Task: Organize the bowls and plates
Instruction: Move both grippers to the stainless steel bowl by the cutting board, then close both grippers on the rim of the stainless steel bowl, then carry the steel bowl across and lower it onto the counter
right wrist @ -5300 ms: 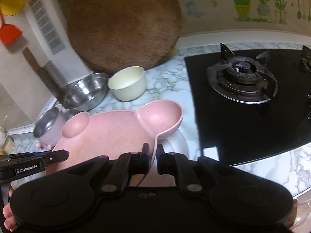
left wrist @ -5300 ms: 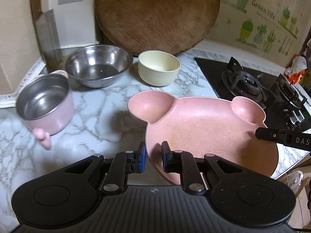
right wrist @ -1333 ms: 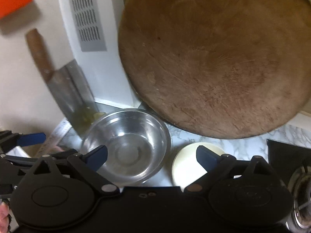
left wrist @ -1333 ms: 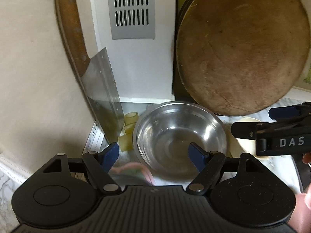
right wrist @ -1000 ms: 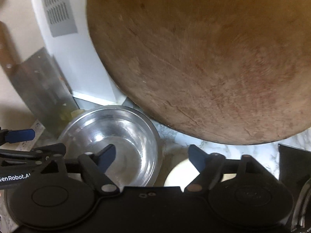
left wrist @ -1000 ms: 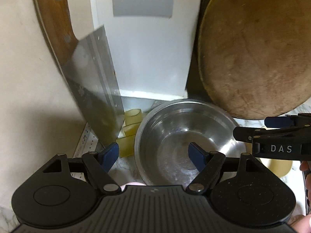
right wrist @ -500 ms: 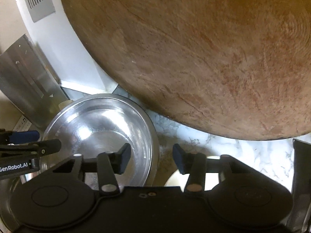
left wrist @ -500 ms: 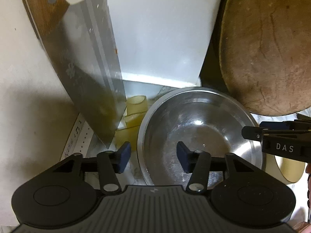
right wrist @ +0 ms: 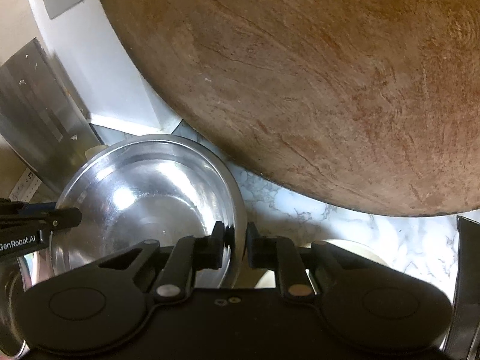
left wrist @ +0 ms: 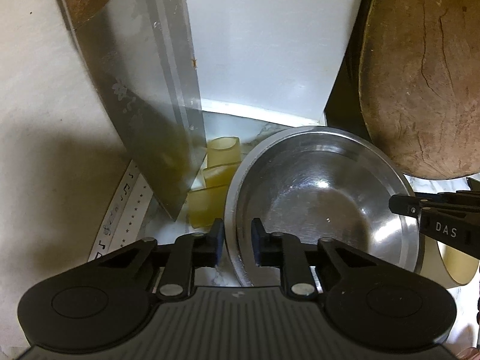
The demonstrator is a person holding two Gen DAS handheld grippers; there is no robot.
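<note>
A steel bowl (left wrist: 324, 204) (right wrist: 144, 198) stands on the marble counter in the back corner. My left gripper (left wrist: 237, 241) straddles its left rim, one pad outside and one inside; the jaws are closing and the pads press the rim. My right gripper (right wrist: 235, 247) closes the same way on the bowl's right rim, with the metal wall between its pads. Each gripper shows in the other's view: the right gripper (left wrist: 435, 213) over the right rim, the left gripper (right wrist: 39, 219) over the left. A cream bowl (left wrist: 456, 267) (right wrist: 345, 246) sits just right of the steel one, mostly hidden.
A cleaver (left wrist: 150, 105) leans on the wall left of the bowl, with pale yellow pieces (left wrist: 216, 177) at its foot. A big round wooden board (right wrist: 300, 75) leans close behind and to the right. The black stove edge (right wrist: 468, 270) is at far right.
Both grippers have sunk to the steel bowl and their jaws have come from wide apart to narrow, one on the left rim and one on the right rim.
</note>
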